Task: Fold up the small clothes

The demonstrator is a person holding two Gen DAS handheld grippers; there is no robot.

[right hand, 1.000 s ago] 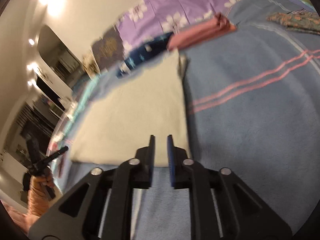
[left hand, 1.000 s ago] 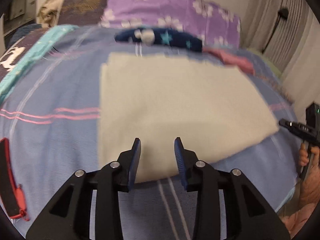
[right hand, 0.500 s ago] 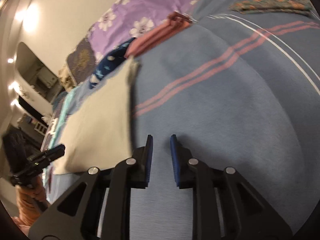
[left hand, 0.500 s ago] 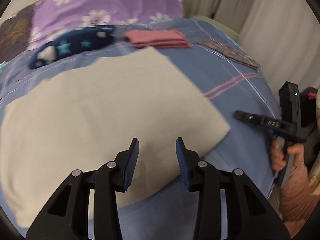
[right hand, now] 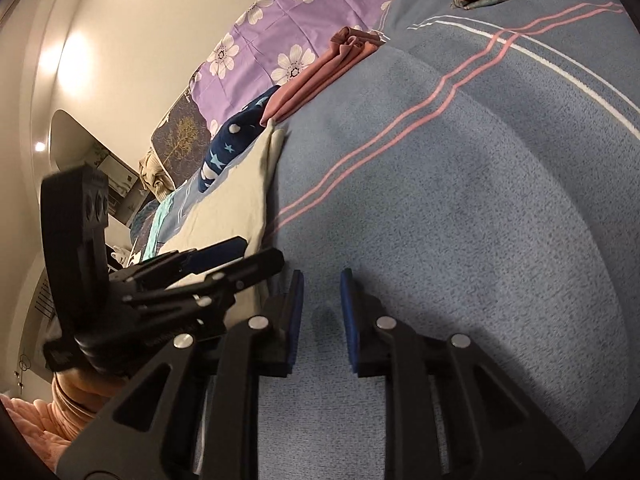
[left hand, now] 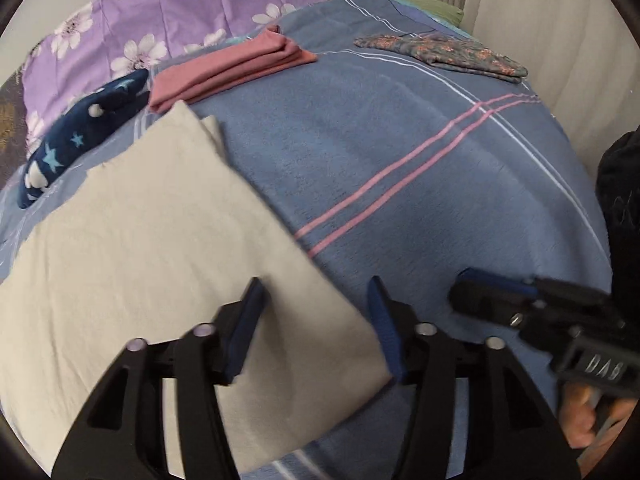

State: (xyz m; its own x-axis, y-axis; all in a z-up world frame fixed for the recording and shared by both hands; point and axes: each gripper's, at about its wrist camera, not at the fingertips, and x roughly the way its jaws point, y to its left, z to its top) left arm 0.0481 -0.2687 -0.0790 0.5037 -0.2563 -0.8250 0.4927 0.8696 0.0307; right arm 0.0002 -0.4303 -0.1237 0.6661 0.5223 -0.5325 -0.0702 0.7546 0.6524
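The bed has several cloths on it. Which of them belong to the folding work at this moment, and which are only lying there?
In the job:
- beige cloth, spread flat
- left gripper, jaws open over its near corner
- right gripper, open over bare blanket

Lying about:
- folded pink cloth
- navy star garment
- floral patterned cloth

Beige cloth (left hand: 152,248); blue blanket (left hand: 420,208), pink-striped.

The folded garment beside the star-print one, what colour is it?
Plain dusty pink folded garment, no pattern; the left wrist view shows it best, next to the navy star-print one.
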